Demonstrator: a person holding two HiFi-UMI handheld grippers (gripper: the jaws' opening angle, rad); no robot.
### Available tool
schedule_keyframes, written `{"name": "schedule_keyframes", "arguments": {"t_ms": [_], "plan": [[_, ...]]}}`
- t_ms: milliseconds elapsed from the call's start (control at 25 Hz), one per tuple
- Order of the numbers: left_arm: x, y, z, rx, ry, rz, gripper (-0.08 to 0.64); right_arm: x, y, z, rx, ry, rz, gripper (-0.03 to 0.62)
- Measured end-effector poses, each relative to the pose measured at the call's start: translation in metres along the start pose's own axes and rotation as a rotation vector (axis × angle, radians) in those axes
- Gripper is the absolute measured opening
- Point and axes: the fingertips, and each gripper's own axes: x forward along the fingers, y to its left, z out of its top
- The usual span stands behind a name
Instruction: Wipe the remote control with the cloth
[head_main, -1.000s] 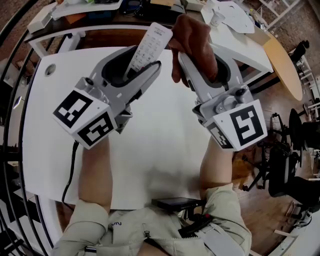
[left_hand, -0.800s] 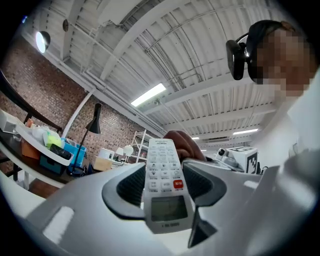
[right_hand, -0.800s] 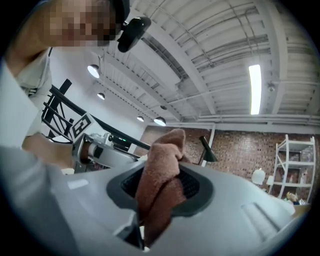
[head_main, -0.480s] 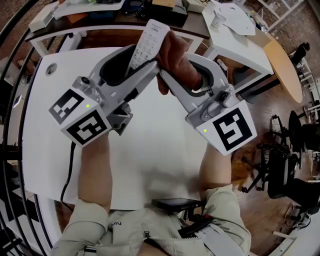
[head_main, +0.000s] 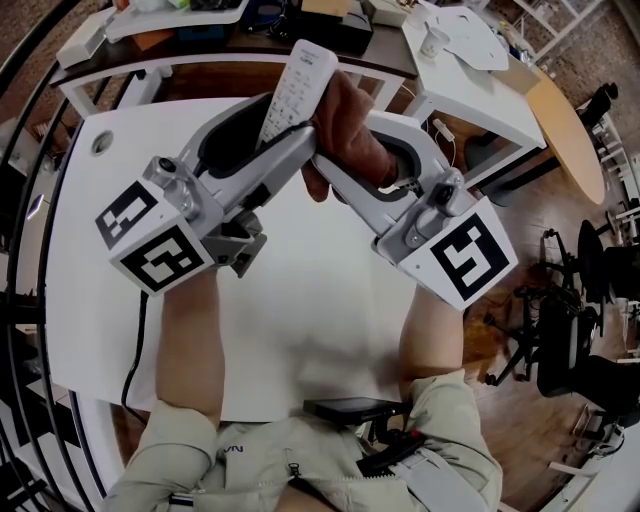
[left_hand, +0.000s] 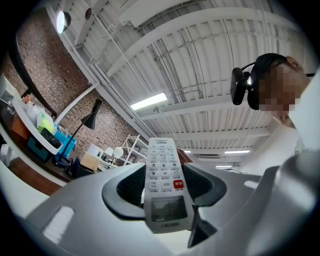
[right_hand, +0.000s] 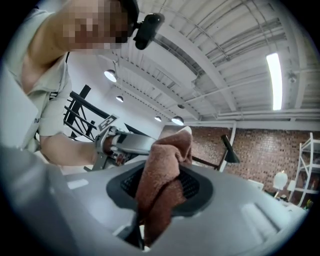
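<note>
Left gripper pinches a slim white plastic remote control, pointing up-frame. Right gripper, pinching a rust-brown terry cloth, meets its right edge.

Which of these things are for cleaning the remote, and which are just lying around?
For the job:
- remote control, held in the left hand-held gripper
- cloth, held in the right hand-held gripper

Just lying about:
- flat black box
- black desk lamp
- round wooden table
</note>
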Motion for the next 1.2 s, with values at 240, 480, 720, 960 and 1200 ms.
{"name": "schedule_keyframes", "arguments": {"t_ms": [240, 480, 720, 960, 1200], "plan": [[-0.002, -0.005, 0.007, -0.011, -0.035, -0.026, 0.244, 0.005, 0.016, -0.015, -0.017, 0.064, 0.113, 0.114], [-0.003, -0.006, 0.012, -0.001, -0.042, -0.019, 0.244, 0.012, 0.054, -0.048, -0.134, 0.259, 0.269, 0.114], [-0.002, -0.009, 0.009, 0.027, -0.023, -0.021, 0.244, 0.004, 0.013, -0.029, -0.069, 0.151, 0.062, 0.114], [0.005, -0.021, 0.002, 0.055, 0.023, -0.073, 0.244, -0.024, -0.057, -0.005, -0.004, 0.004, -0.298, 0.115], [0.006, -0.024, -0.005, 0.072, 0.058, -0.075, 0.244, -0.018, -0.051, 0.004, -0.064, -0.002, -0.304, 0.114]]}}
